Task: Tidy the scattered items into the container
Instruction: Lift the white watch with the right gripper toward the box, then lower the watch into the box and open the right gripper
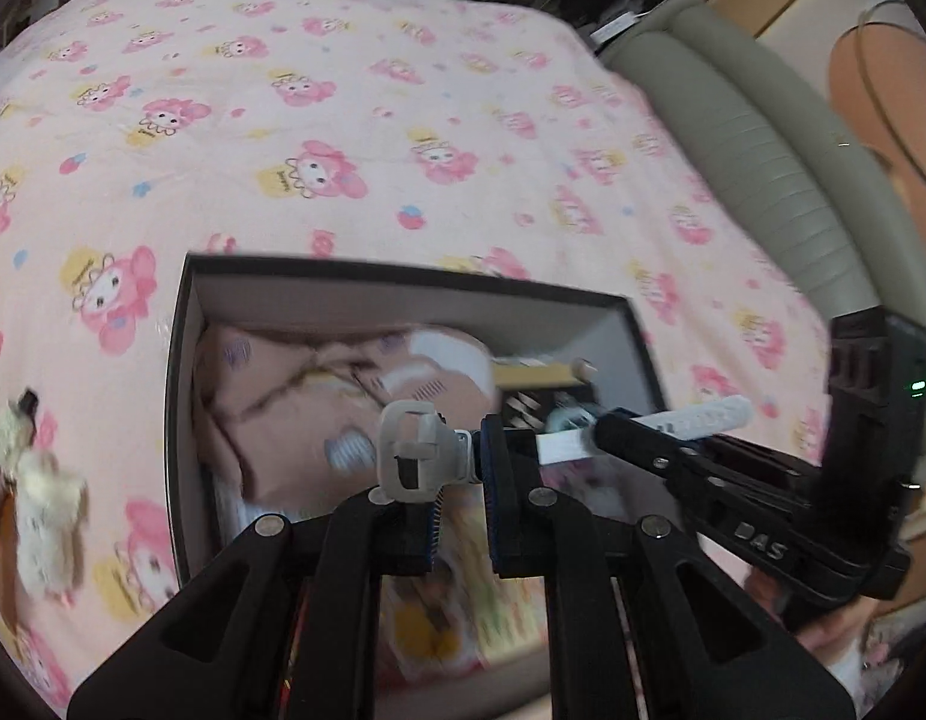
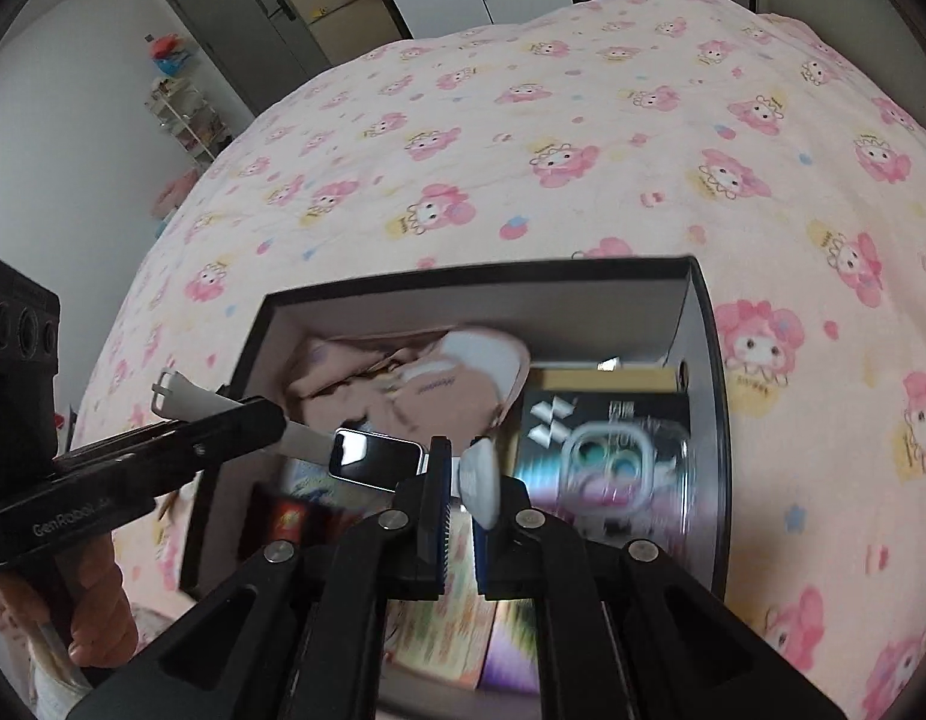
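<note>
Your two grippers are stretched across one smartwatch above the open black box, which sits in the lower middle of both views on the pink cartoon-print bedspread. Your left gripper, bottom centre of the left wrist view, has its jaws pinching the grey strap near the buckle end, the buckle loop standing just left of the blue-edged pads. In the right wrist view that same gripper comes in from the left edge, and the strap's buckle end pokes out beyond it.

Your right gripper has its jaws closed on the other strap half, which bulges pale between the pads; the watch, its dark screen catching a glare, hangs just left of those jaws, over the box opening. From the left wrist view the right gripper enters from the right, with the perforated white strap end sticking out past its fingers.

Inside the box, a pink folded cloth fills the far-left part, a wooden stick lies toward the far right, and a dark printed package sits on the right side. A fluffy cream toy lies on the bedspread at the left edge of the left wrist view, outside the box.
</note>
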{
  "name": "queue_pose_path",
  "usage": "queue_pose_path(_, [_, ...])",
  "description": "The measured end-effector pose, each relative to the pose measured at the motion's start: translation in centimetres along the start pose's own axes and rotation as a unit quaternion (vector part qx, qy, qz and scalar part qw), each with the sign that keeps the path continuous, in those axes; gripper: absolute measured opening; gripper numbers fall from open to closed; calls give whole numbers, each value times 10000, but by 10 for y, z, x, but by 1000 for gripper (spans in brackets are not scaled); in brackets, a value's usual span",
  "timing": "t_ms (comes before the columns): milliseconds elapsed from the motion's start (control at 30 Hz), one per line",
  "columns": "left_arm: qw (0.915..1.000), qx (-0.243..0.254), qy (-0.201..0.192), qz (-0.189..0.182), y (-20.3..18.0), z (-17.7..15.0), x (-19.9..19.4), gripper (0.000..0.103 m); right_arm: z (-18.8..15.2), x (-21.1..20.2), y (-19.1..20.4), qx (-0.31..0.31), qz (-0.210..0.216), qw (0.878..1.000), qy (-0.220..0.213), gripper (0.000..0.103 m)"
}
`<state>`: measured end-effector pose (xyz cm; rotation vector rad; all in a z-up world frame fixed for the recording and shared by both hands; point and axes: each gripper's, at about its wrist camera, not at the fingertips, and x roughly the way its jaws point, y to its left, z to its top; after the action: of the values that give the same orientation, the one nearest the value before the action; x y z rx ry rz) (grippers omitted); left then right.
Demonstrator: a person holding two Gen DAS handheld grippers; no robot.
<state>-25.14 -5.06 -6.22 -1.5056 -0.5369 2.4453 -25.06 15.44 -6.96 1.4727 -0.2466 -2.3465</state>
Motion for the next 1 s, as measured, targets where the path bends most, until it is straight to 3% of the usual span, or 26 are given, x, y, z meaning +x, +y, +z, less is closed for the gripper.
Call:
queue_pose_path(200, [9987,-303,190,357,23,27,32,11,39,38,-8,33,76,9996,273,5])
queue_pose_path(300, [9975,-415,340,455,34,23,42,28,31,64,-20,272,-63,9967,764,5])
queue_pose_path(367, [9969,-522,383,440,40,19,44,32,27,70,-24,383,-175,9949,915,8])
queue_pose_path(533, [9971,-664,254,276,46,10,26,35,28,43,-26,652,-100,9964,532,25])
queue_pose_path(633, [9983,-496,224,207,41,8,23,34,25,20,-26,617,-126,9979,125,25])
queue_pose_path(700, [9981,-444,383,165,38,6,31,33,21,15,-22,485,-95,9987,106,25])
queue_pose_path(833, [9965,-287,784,-1,27,-1,48,33,13,42,-13,286,-48,9973,667,25])
queue_pose_path(1000, [9919,-255,1148,480,27,-7,71,33,0,68,0,120,-43,9936,1120,25])
